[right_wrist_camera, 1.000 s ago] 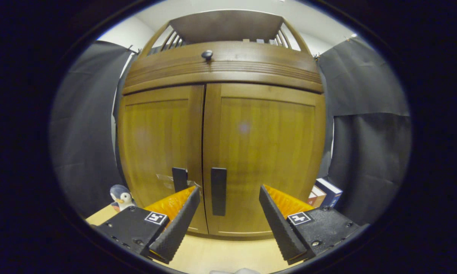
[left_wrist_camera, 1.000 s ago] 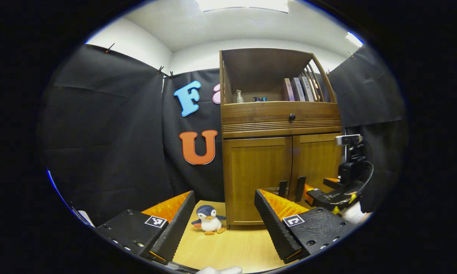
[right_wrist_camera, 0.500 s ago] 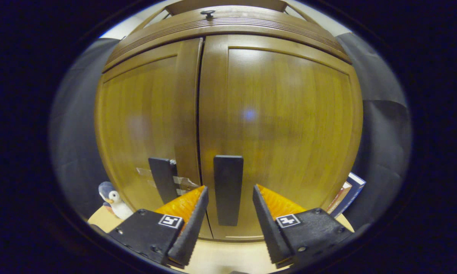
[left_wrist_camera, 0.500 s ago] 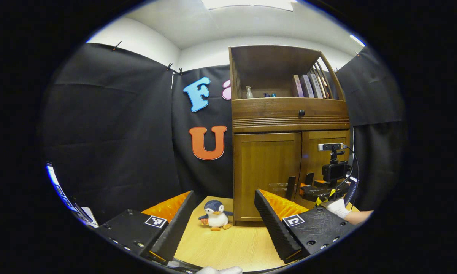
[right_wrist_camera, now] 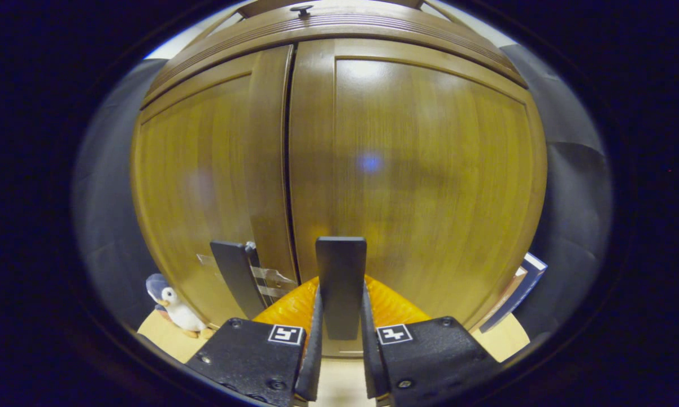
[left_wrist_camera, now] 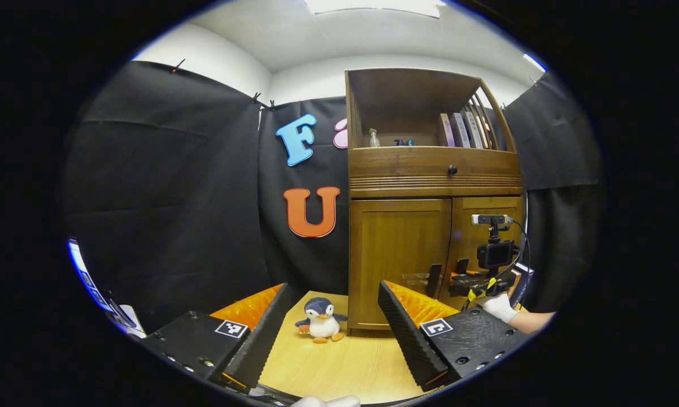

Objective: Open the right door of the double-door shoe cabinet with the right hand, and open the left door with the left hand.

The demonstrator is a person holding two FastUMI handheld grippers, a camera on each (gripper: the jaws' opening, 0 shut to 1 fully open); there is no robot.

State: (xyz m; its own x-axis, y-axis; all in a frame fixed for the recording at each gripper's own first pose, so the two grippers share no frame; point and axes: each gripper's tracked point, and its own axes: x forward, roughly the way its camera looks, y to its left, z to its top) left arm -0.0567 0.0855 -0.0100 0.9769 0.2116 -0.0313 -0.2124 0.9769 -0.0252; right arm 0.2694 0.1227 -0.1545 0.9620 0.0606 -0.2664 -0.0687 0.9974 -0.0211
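The wooden shoe cabinet (left_wrist_camera: 432,172) stands at the back of the table with both doors flat and closed. In the right gripper view, the right door (right_wrist_camera: 430,169) has a dark vertical handle (right_wrist_camera: 340,271), and my right gripper (right_wrist_camera: 340,316) is shut on its lower part, a finger pressing each side. The left door (right_wrist_camera: 204,181) carries its own dark handle (right_wrist_camera: 235,280) just left of the seam. In the left gripper view, my left gripper (left_wrist_camera: 334,339) is open and well short of the left door (left_wrist_camera: 399,254). The right gripper (left_wrist_camera: 478,280) is seen there at the right door, held by a gloved hand (left_wrist_camera: 500,308).
A small plush penguin (left_wrist_camera: 321,321) sits on the wooden table (left_wrist_camera: 345,362) by the cabinet's left front corner. Books (right_wrist_camera: 514,291) lean beside the cabinet's right side. The open shelf above holds bottles (left_wrist_camera: 373,137) and books (left_wrist_camera: 458,129). Black cloth walls surround the booth.
My right gripper has moved up to the right door's handle and shut on it. The left gripper stays open and has barely shifted. Both doors remain closed.
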